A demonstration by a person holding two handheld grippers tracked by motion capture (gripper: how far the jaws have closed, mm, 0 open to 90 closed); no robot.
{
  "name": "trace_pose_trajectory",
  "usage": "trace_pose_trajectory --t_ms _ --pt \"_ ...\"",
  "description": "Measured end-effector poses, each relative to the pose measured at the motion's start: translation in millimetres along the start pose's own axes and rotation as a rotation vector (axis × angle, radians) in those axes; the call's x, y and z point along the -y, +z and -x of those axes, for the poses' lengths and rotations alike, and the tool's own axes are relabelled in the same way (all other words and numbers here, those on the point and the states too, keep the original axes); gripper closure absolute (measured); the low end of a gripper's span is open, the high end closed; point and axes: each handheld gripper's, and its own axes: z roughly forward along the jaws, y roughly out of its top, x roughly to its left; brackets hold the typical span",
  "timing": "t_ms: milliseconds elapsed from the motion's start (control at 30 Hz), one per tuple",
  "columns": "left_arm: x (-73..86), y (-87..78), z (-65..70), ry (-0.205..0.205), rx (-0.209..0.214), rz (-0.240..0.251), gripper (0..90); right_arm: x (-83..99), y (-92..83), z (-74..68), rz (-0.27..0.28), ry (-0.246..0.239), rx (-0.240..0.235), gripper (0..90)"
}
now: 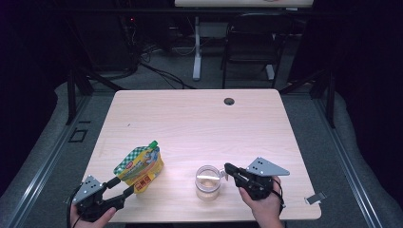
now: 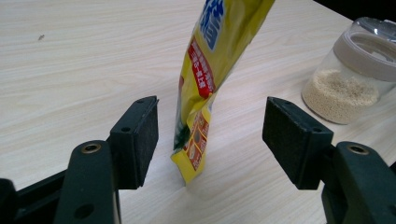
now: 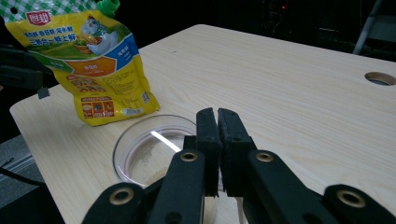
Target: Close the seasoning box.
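Observation:
A yellow pouch point(image 1: 140, 166) with a green cap stands upright near the table's front left. My left gripper point(image 1: 124, 185) is open at the pouch's lower edge. In the left gripper view the pouch point(image 2: 205, 79) stands edge-on between the two pads point(image 2: 142, 140), apart from both. A clear jar point(image 1: 207, 182) with pale grains in it sits at the front middle. My right gripper point(image 1: 229, 167) is just right of the jar with its jaws pressed together. In the right gripper view the shut gripper point(image 3: 217, 116) hovers over the jar's rim point(image 3: 140, 130), with the pouch point(image 3: 95, 65) behind.
The wooden table point(image 1: 190, 118) has a cable hole point(image 1: 229, 101) at its far side. A small metal clip point(image 1: 314, 198) lies at the front right corner. Beyond the table stand a dark chair point(image 1: 252, 42) and a white desk leg point(image 1: 196, 47).

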Motion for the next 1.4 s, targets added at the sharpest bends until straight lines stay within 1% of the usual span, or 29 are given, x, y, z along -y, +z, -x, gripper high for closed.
trace_pose_trajectory --t_ms 133,167,333,467,567,667,700,733,767,800,833,967,1067,1133,1167,1233,1367,1400 --pt "-3.0 -3.5 -0.2 -0.011 -0.001 0.004 36.1 0.8 -3.4 2.1 -0.016 0.006 0.005 84.6" --pt "-3.3 -4.9 -0.5 -0.009 0.000 -0.006 36.0 1.2 -3.8 2.1 -0.012 0.012 0.003 84.3" --pt "-0.6 -8.6 0.0 0.006 -0.006 -0.015 36.0 1.0 -12.2 5.6 -0.019 0.023 -0.003 82.3" --pt "2.4 -14.6 -0.8 0.008 -0.006 -0.018 35.9 3.9 -22.9 8.5 -0.027 0.019 0.013 80.7" --pt "3.7 -19.6 -2.6 0.006 -0.016 -0.018 35.9 6.1 -32.8 13.5 -0.020 0.035 0.023 77.2" --pt "4.6 -24.0 -4.9 0.003 -0.024 -0.016 36.0 8.8 -41.4 20.0 -0.008 0.062 0.038 72.6" --pt "4.8 -25.8 -5.4 0.003 -0.029 -0.024 35.9 9.5 -43.2 21.4 -0.007 0.067 0.042 71.0" --pt "5.6 -26.7 -5.7 0.002 -0.028 -0.015 36.0 10.4 -45.2 23.3 -0.005 0.077 0.047 69.9" --pt "6.0 -28.0 -6.3 0.004 -0.031 -0.017 36.0 11.3 -47.2 25.4 -0.006 0.086 0.053 68.7" --pt "6.3 -29.2 -7.1 0.007 -0.033 -0.021 36.1 12.5 -48.6 26.8 0.003 0.103 0.062 67.0" --pt "6.9 -30.5 -7.9 0.004 -0.037 -0.017 36.1 13.9 -50.0 28.4 0.012 0.110 0.067 65.7" --pt "7.6 -34.6 -12.5 -0.006 -0.049 -0.010 36.1 20.2 -55.3 34.3 0.011 0.139 0.096 57.7" --pt "7.6 -38.5 -16.4 -0.018 -0.063 -0.003 36.2 24.6 -57.9 39.1 0.005 0.141 0.133 49.7" --pt "8.4 -42.0 -19.5 -0.026 -0.076 0.003 36.2 26.8 -59.4 41.7 0.001 0.119 0.162 45.7" --pt "9.0 -43.5 -21.0 -0.031 -0.080 0.008 36.3 28.2 -61.1 43.7 -0.006 0.116 0.175 45.5" --pt "10.0 -45.5 -24.8 -0.043 -0.090 0.017 36.4 29.6 -64.6 47.0 -0.012 0.125 0.181 44.2" --pt "10.9 -47.5 -33.9 -0.062 -0.103 0.019 36.9 33.8 -71.8 55.4 0.005 0.158 0.200 43.8" --pt "11.1 -47.1 -35.7 -0.066 -0.105 0.023 37.2 35.0 -73.9 58.8 -0.004 0.165 0.204 43.8"
